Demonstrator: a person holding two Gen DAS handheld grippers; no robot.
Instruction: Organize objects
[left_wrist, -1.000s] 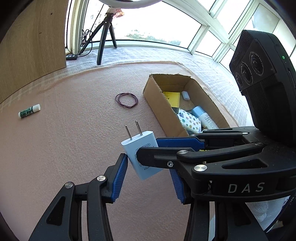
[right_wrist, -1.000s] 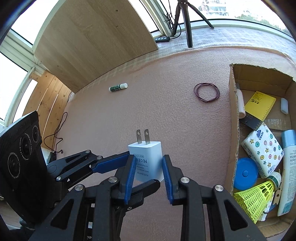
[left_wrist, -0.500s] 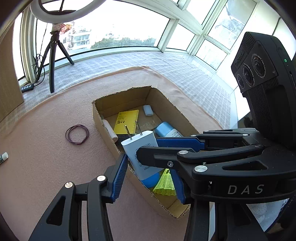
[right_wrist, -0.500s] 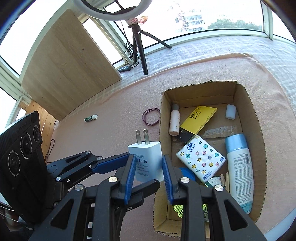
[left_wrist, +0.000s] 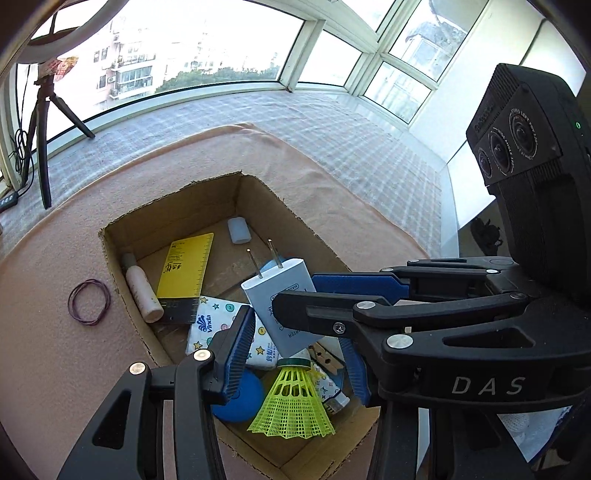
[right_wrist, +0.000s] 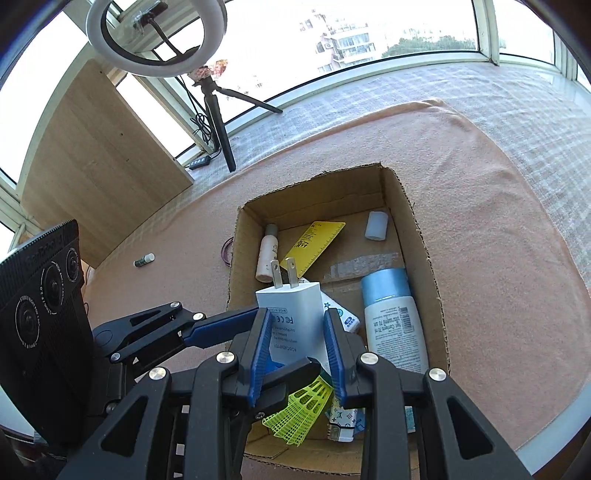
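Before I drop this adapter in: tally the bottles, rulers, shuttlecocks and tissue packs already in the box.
Bottles: 2, the pale bottle and the blue-capped bottle
Rulers: 1, the yellow ruler
Shuttlecocks: 1, the yellow-green shuttlecock
Tissue packs: 1, the patterned tissue pack
Total: 5

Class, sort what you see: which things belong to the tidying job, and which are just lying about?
Job: white plug-in charger, right gripper, open cardboard box, purple rubber-band loop, small green-and-white tube.
Lying about: white ring light, black tripod, wooden board.
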